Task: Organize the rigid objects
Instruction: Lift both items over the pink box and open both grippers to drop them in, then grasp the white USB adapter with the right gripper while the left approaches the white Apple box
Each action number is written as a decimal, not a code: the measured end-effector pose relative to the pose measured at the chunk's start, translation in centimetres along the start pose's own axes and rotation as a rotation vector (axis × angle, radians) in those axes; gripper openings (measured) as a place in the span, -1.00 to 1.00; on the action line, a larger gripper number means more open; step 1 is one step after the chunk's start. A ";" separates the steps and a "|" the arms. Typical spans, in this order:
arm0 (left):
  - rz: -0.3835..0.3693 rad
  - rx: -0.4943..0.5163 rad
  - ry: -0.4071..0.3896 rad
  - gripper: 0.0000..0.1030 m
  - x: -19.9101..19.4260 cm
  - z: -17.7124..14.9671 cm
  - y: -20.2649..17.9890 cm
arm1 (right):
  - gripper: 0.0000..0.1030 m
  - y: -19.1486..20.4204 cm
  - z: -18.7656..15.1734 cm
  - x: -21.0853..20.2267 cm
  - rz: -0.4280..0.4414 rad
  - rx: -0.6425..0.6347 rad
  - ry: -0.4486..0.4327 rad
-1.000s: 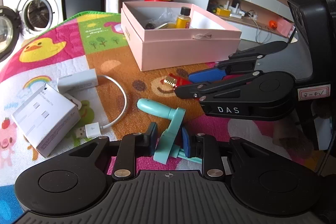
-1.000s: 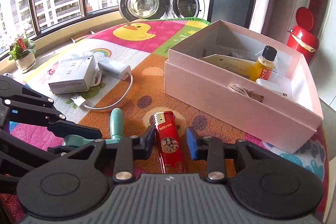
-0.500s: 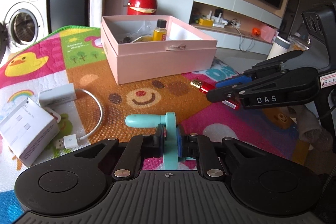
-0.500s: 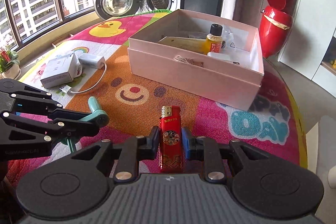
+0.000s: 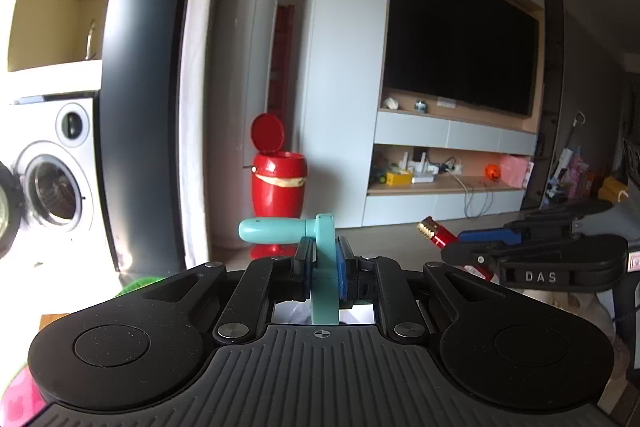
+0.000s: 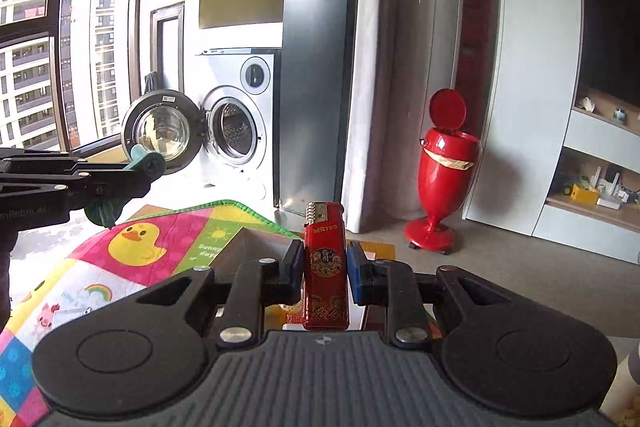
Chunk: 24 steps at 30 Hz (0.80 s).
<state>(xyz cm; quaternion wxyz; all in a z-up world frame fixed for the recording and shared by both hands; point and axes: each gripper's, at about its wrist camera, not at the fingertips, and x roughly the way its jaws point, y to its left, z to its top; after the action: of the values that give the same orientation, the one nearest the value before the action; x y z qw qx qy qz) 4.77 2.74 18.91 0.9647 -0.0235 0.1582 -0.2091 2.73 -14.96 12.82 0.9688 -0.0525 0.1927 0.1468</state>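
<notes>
Left wrist view, low centre: the left gripper [image 5: 324, 263] is clamped tight on a teal tool [image 5: 323, 267], whose flat stem stands upright between the pads while its rounded handle sticks out level toward the left of the frame. At the right edge, the right gripper [image 5: 452, 247] comes in side-on, with the brass-topped end of a red lighter [image 5: 436, 233] poking out up and to the left from between its fingers. Behind, a red bin [image 5: 278, 187] with its lid up stands at centre, a washer [image 5: 52, 183] at the left edge, a dark TV [image 5: 460, 43] at upper right.

Right wrist view, low centre: the right gripper [image 6: 325, 267] pinches the lighter [image 6: 325, 267] upright, the pads pressed on both its sides and the metal top uppermost. At mid-left the left gripper [image 6: 140, 167] reaches in with the tool [image 6: 138, 155] in its tips, in front of the washer's [image 6: 236, 123] open door. A bright mat [image 6: 132, 251] with a yellow duck fills the lower left, below both grippers. The bin [image 6: 444, 167] stands right of centre.
</notes>
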 end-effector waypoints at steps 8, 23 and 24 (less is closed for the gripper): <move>0.067 -0.234 0.163 -0.68 8.0 -2.2 4.3 | -0.01 0.0 -3.2 3.8 -0.007 0.011 0.082; 0.411 -0.259 0.239 -0.67 -9.5 -15.5 9.0 | 0.46 9.6 -11.3 1.5 0.195 -0.232 0.200; 0.435 -0.273 0.248 -0.67 -10.6 -16.1 9.4 | 0.47 10.5 -11.2 1.8 0.215 -0.233 0.204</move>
<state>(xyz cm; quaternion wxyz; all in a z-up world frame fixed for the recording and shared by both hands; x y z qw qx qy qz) -5.70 15.99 5.75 0.9481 -0.0931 0.3031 0.0248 -2.90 -6.24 1.33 0.9103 -0.1579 0.2763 0.2648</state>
